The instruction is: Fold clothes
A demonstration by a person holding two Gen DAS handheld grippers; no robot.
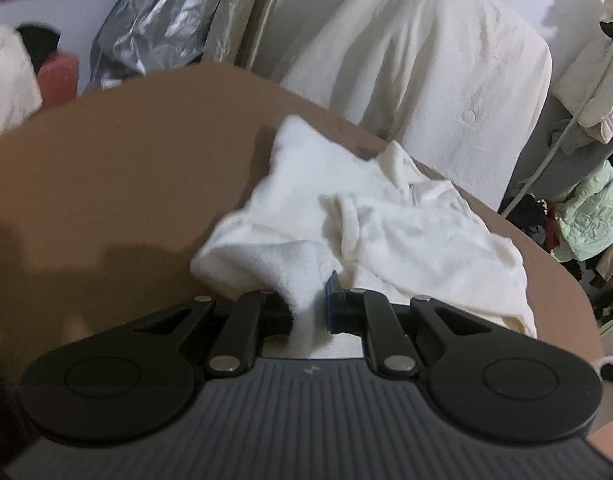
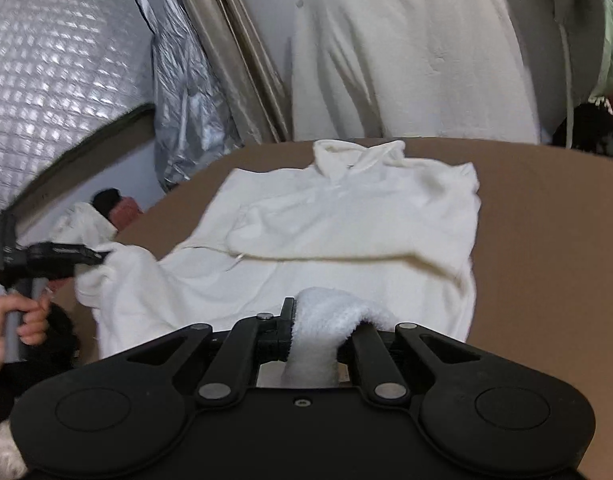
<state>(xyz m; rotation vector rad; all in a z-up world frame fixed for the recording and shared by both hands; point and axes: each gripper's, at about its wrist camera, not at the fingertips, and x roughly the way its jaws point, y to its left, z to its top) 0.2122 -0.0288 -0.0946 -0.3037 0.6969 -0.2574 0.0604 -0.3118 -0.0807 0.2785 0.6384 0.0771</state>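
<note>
Since we mean to fold it: the white fleece top (image 2: 346, 224) lies spread on the brown desk (image 2: 546, 240), collar toward the far edge and hem toward us
Where the top is: mostly flat on the middle of the desk, one sleeve laid across the chest, so the body already makes a rough rectangle
Left hand-held gripper (image 1: 309, 312): closed on a bunch of the fleece, which rises in a pinched ridge between its pads; we hold it at the hem corner nearest the desk's left edge
Same gripper from the other side: in the right wrist view it (image 2: 102, 257) shows at the left, a person's hand (image 2: 22, 316) round its handle, with the cloth lifted off the desk there
Right hand-held gripper (image 2: 326, 332): closed on the near hem too, a thick roll of fleece draped over one finger and squeezed between the two
Why both at the hem: we judge that two grips along one edge keep it straight, so it can be carried over toward the collar as one line
Why the cloth is raised: the hem is clear of the desk at both grips, which should let it pass over the sleeve without dragging it
Risk, as we judge it: fleece is bulky and may slip or fold unevenly if one grip travels further than the other
</note>
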